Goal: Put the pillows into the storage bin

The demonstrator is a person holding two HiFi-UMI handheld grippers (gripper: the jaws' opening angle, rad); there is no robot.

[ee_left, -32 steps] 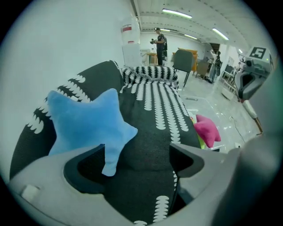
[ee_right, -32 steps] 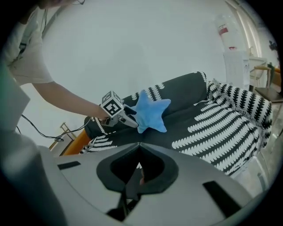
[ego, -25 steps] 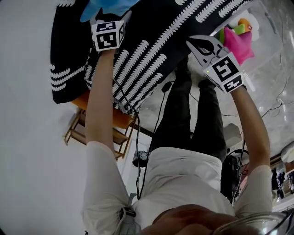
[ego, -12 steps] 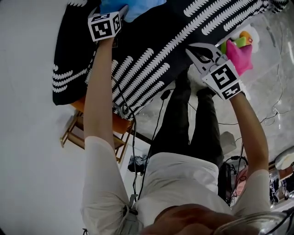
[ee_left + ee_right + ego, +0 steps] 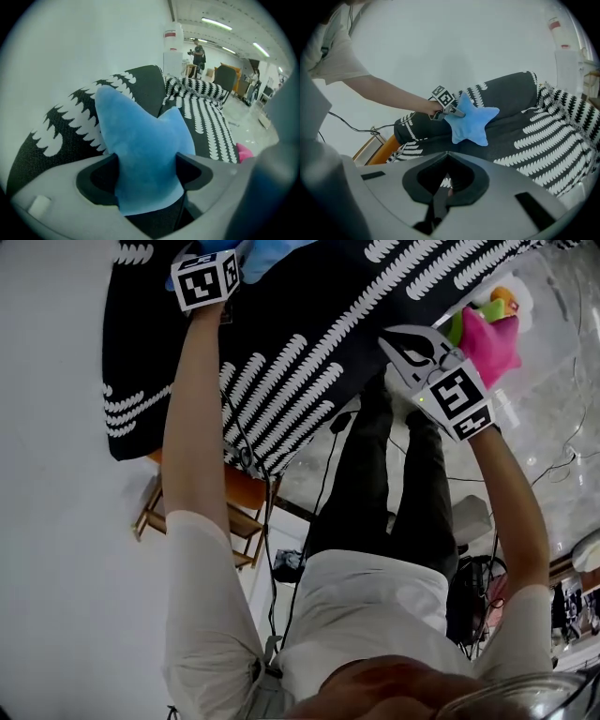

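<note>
**Left gripper on the blue star, right gripper shut and empty**

We find the left gripper (image 5: 146, 174) up at the backrest of the sofa (image 5: 309, 343), which wears a black cover with white leaf stripes. Its jaws have just been closing. They now press from both sides on one arm of the blue star pillow (image 5: 471, 123). That pillow stands against the sofa's backrest, its other arms free.

The right gripper (image 5: 386, 336) hangs at the sofa's front edge, jaws closed tip to tip on nothing.

Just past the sofa's end we see a pink star pillow (image 5: 489, 341) with green and orange soft things (image 5: 489, 306). They lie in what looks like a clear storage bin (image 5: 553, 296). The blue pillow is on the sofa, not in the bin.
</note>
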